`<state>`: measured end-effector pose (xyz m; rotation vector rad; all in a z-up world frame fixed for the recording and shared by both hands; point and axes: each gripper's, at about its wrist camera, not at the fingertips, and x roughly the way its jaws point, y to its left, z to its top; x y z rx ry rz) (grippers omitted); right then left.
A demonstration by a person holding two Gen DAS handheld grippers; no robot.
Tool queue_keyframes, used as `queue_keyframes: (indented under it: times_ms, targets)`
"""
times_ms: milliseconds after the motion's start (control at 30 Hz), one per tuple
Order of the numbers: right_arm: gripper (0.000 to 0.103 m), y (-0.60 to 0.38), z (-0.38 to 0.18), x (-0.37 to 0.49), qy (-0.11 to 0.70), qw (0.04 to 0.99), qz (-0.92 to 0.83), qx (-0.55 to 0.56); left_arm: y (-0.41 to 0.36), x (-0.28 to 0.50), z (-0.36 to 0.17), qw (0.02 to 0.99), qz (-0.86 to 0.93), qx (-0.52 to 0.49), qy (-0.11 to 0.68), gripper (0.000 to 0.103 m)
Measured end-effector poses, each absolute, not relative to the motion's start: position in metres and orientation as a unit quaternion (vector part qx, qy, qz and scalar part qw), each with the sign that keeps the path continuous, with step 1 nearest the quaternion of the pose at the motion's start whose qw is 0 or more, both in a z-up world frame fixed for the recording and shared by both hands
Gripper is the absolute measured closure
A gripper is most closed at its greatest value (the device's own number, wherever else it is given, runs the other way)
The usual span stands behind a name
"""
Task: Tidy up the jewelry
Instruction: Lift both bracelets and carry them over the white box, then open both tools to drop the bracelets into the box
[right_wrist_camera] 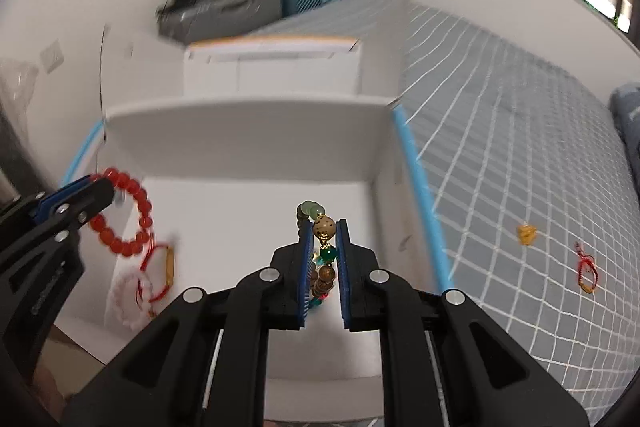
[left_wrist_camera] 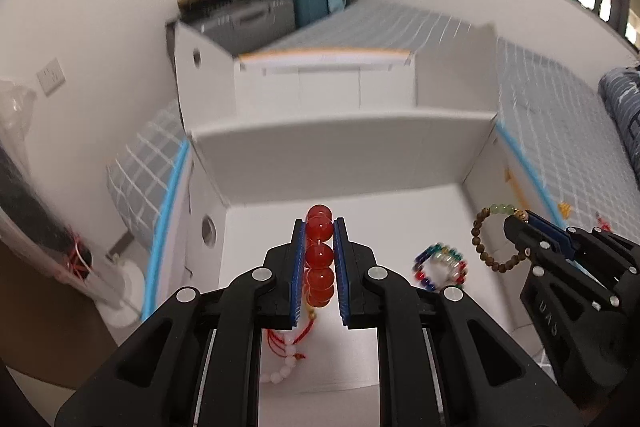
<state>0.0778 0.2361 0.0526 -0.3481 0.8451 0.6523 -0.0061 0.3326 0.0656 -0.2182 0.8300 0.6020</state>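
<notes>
The left gripper is clamped on a red bead bracelet. In the left wrist view the beads run in a line between the blue pads, from near to far, and one bead sticks out past the tips. The right gripper is closed on a brown bead bracelet with green beads, its loop also lying along the fingers.

Both bracelets hang over the open white box, above its white floor. The far wall of the box stands high; the right wall borders a grey checked bed cover. On the floor lie a multicoloured bracelet and a white bead bracelet with red cord — free room remains between them.

Both grippers point steeply down and forward, side by side, well apart.
</notes>
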Motion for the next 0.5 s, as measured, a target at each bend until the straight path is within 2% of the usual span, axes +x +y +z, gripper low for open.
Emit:
queue_keyframes:
  times_ms: [200, 500]
  targets:
    - [0.092, 0.258, 0.027, 0.084, 0.445, 0.822, 0.300, -0.190, 0.353, 0.003, 0.041, 0.847, 0.273, -0.135, 0.436, 0.090]
    - [0.092, 0.266, 0.011, 0.095, 0.482, 0.804, 0.288, -0.196, 0.366, 0.015, 0.018, 0.819, 0.289, -0.127, 0.480, 0.090]
